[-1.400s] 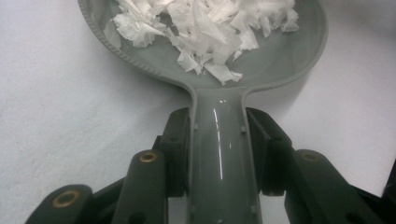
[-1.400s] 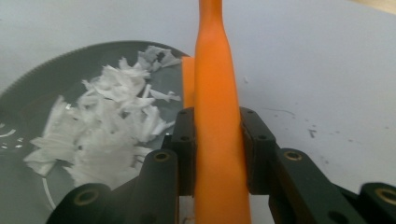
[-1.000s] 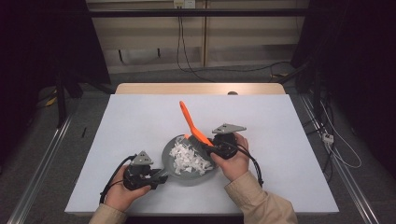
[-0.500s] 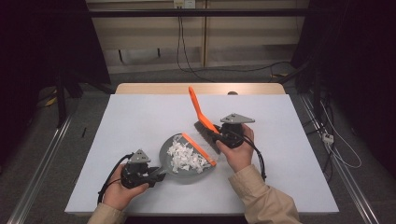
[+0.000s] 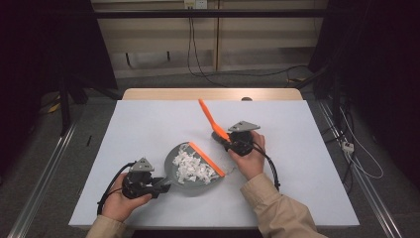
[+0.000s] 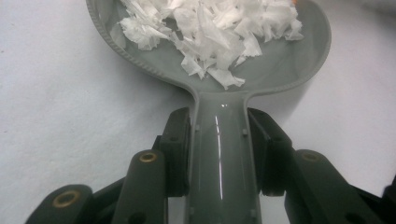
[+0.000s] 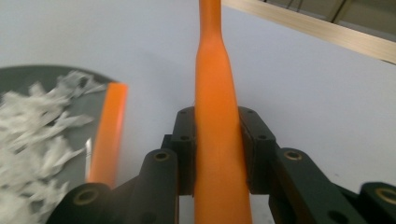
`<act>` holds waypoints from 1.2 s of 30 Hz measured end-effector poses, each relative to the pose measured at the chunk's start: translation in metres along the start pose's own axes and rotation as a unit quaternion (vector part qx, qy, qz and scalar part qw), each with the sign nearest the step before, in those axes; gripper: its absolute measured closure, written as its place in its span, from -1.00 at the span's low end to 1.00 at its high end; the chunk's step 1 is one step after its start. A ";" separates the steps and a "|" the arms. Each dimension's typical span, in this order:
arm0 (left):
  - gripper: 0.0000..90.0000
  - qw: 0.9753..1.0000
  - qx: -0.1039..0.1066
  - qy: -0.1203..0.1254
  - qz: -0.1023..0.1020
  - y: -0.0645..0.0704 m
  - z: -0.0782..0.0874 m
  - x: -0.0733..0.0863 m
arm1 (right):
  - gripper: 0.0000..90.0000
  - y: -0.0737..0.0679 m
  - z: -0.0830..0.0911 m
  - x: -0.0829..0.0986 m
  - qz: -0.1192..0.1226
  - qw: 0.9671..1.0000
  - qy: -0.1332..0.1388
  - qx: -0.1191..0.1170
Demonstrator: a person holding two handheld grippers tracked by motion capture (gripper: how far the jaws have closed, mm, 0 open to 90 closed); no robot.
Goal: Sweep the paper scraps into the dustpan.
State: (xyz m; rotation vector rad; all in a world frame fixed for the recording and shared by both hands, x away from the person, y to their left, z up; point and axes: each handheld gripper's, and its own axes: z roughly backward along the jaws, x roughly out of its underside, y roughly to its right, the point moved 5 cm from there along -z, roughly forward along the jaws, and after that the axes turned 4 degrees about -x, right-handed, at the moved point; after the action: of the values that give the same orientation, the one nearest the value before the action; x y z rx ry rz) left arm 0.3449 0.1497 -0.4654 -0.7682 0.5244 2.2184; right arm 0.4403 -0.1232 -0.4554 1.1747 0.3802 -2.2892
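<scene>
A grey dustpan (image 5: 172,159) lies on the white table, holding a heap of white paper shreds (image 5: 194,167). An orange strip (image 5: 205,158) runs along its right edge. My left gripper (image 5: 161,184) is shut on the dustpan's handle (image 6: 221,158), its jaws pressing both sides, with the shreds (image 6: 210,28) just ahead. My right gripper (image 5: 229,142) sits right of the pan, shut on an orange brush handle (image 5: 212,119) that slants up and away to the left. In the right gripper view that handle (image 7: 215,93) rises between the jaws, with the orange strip (image 7: 108,135) and shreds (image 7: 32,135) at the left.
The white table top (image 5: 148,124) stretches wide on all sides of the pan. A wooden edge (image 5: 208,94) borders the far side. Metal rails and cables lie on the floor to the left and right of the table.
My right gripper has drawn the orange brush out of the pan, to the right and farther away. The orange strip now shows uncovered. The left gripper and pan have barely shifted.
</scene>
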 end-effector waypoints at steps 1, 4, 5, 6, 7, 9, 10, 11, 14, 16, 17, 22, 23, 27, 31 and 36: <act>0.38 1.000 0.002 0.000 0.000 0.000 -0.001 0.000 | 0.57 -0.006 -0.001 0.000 0.012 1.000 -0.005 -0.005; 0.38 1.000 0.002 0.000 -0.001 0.000 -0.002 0.000 | 0.57 -0.016 0.000 -0.002 0.013 1.000 -0.009 -0.024; 0.38 1.000 0.002 0.000 -0.001 0.000 -0.002 0.000 | 0.57 -0.020 0.001 -0.002 0.003 0.999 -0.004 -0.041; 0.38 1.000 0.000 -0.001 -0.002 0.000 -0.003 -0.001 | 0.58 -0.024 0.001 -0.003 -0.004 0.998 -0.002 -0.057; 0.38 1.000 0.001 -0.001 0.000 0.000 -0.003 -0.001 | 0.58 -0.028 0.002 -0.003 -0.010 0.997 -0.002 -0.076; 0.38 1.000 0.003 0.001 0.001 0.000 -0.003 0.000 | 0.58 -0.037 0.002 -0.005 -0.007 0.996 0.003 -0.094; 0.38 1.000 0.003 0.002 0.001 -0.001 -0.003 0.000 | 0.58 -0.040 0.004 -0.007 0.003 0.996 0.003 -0.092; 0.38 1.000 0.002 0.002 0.001 -0.001 -0.003 0.000 | 0.58 -0.042 0.006 -0.010 -0.003 0.994 0.010 -0.105; 0.38 1.000 0.004 0.001 -0.001 0.000 -0.004 0.001 | 0.58 -0.048 0.012 -0.016 -0.005 0.992 0.019 -0.126; 0.38 1.000 0.003 0.004 -0.003 -0.001 -0.005 0.000 | 0.58 -0.048 0.016 -0.020 -0.004 0.992 0.027 -0.125; 0.38 1.000 0.001 0.006 -0.004 -0.001 -0.005 0.000 | 0.58 -0.047 0.018 -0.022 -0.010 0.991 0.034 -0.127; 0.38 1.000 0.010 0.006 -0.004 -0.001 -0.005 0.001 | 0.58 -0.034 0.026 -0.023 -0.026 0.992 0.047 -0.113; 0.38 1.000 0.012 0.004 -0.005 -0.001 -0.004 0.001 | 0.58 -0.031 0.025 -0.022 -0.027 0.992 0.045 -0.111; 0.39 1.000 0.017 0.002 -0.013 0.000 0.002 0.001 | 0.58 -0.025 0.023 -0.016 -0.031 0.994 0.035 -0.098; 0.39 1.000 0.017 0.004 -0.018 0.001 0.009 0.003 | 0.58 -0.020 0.024 -0.011 -0.029 0.996 0.029 -0.083; 0.39 0.999 0.027 -0.002 -0.028 0.006 0.011 0.007 | 0.58 -0.015 0.028 -0.003 -0.031 0.997 0.027 -0.063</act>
State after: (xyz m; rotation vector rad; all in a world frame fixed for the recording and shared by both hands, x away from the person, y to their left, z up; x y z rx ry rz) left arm 0.3321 0.1559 -0.4610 -0.7426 0.5518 2.1460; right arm 0.4144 -0.1236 -0.4363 1.1780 0.5795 -2.2538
